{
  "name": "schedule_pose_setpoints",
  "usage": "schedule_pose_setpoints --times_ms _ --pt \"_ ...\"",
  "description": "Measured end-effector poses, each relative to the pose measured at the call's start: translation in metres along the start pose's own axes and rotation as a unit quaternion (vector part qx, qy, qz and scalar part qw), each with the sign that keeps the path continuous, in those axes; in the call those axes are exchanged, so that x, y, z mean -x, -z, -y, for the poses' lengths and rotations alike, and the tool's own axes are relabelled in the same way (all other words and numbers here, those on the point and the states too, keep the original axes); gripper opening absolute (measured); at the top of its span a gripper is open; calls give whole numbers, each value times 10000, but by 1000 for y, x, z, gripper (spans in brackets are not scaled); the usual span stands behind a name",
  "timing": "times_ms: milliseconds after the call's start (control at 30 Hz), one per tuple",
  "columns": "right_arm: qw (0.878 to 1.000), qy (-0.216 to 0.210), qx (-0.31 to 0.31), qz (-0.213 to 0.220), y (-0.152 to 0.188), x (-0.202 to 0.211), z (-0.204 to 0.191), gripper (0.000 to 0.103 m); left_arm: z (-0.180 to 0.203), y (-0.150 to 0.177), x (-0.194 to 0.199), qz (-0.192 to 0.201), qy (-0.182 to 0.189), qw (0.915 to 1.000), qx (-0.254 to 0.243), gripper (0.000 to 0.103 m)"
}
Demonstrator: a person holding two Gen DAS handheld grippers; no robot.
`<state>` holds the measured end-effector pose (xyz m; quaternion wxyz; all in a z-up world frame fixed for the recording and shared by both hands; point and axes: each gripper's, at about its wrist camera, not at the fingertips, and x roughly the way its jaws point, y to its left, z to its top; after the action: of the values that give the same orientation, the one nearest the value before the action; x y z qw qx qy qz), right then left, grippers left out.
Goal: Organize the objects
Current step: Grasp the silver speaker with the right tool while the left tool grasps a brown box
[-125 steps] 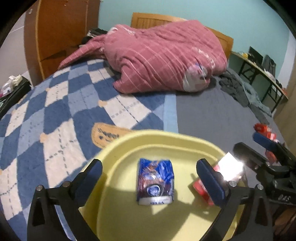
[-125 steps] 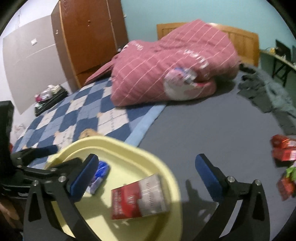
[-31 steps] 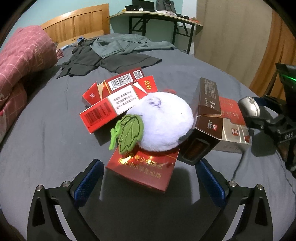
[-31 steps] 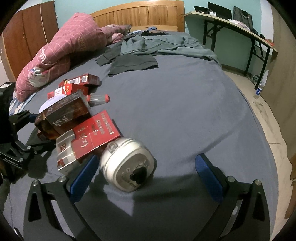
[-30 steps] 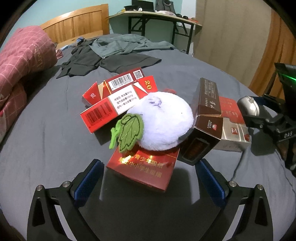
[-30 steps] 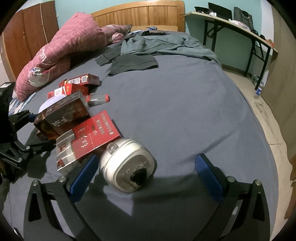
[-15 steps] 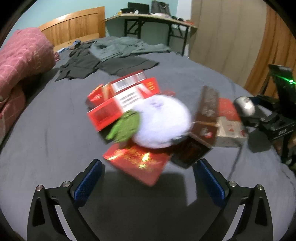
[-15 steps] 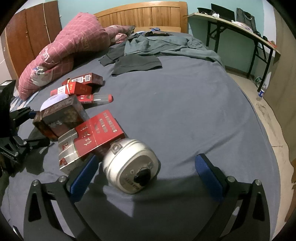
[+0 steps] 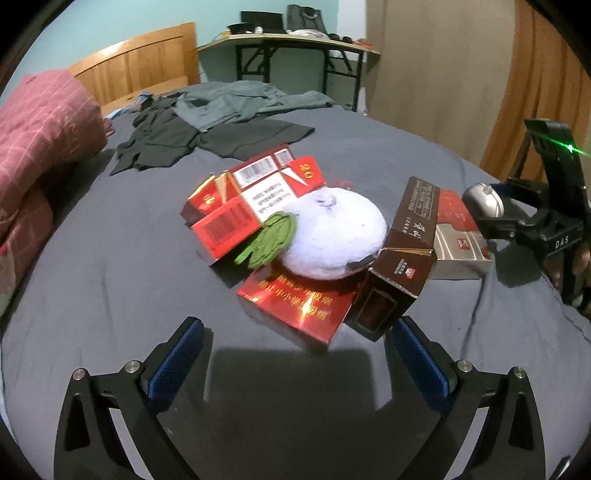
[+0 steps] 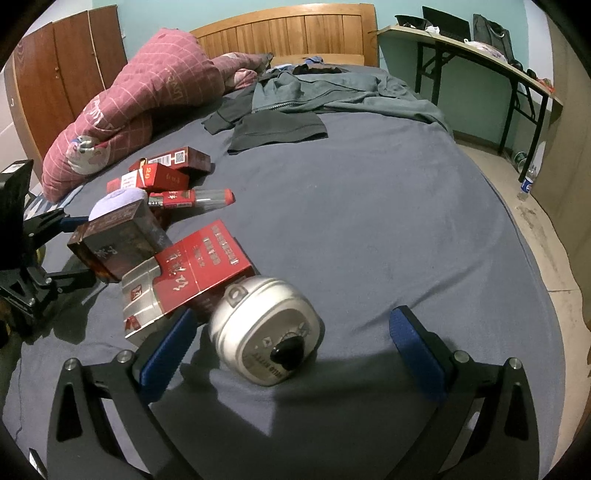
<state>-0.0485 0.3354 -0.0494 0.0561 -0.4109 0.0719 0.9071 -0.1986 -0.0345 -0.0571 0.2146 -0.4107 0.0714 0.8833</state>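
A pile lies on the grey bed sheet. A white plush ball (image 9: 332, 236) with a green leaf rests on a flat red pack (image 9: 299, 302), beside red cigarette packs (image 9: 236, 206) and a dark brown box (image 9: 406, 254). My left gripper (image 9: 295, 354) is open and empty just short of the flat red pack. A silver round tin (image 10: 266, 328) lies next to a red and silver pack (image 10: 184, 273). My right gripper (image 10: 291, 347) is open, its jaws either side of the tin but not touching it. The tin also shows in the left wrist view (image 9: 484, 203).
Dark clothes (image 10: 295, 110) lie further up the bed. A pink quilt (image 10: 147, 103) is bundled near the wooden headboard (image 10: 288, 33). A folding table (image 10: 480, 51) stands by the wall, and the bed edge drops to the floor (image 10: 554, 221) on the right.
Since 4.2 s ago both grippers have left the yellow tray and now face the pile. Over the last second both have edged closer to it; the right has neared the tin.
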Motion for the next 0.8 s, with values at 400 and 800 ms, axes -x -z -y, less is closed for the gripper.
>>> schedule_pose_setpoints --times_ms 400,800 --pt "10000 -23 -30 -30 1 -2 2 103 24 3 32 492 536 9972 -182 103" --pt "9999 -83 -82 26 2 0 3 98 50 -18 28 855 487 9951 -103 81"
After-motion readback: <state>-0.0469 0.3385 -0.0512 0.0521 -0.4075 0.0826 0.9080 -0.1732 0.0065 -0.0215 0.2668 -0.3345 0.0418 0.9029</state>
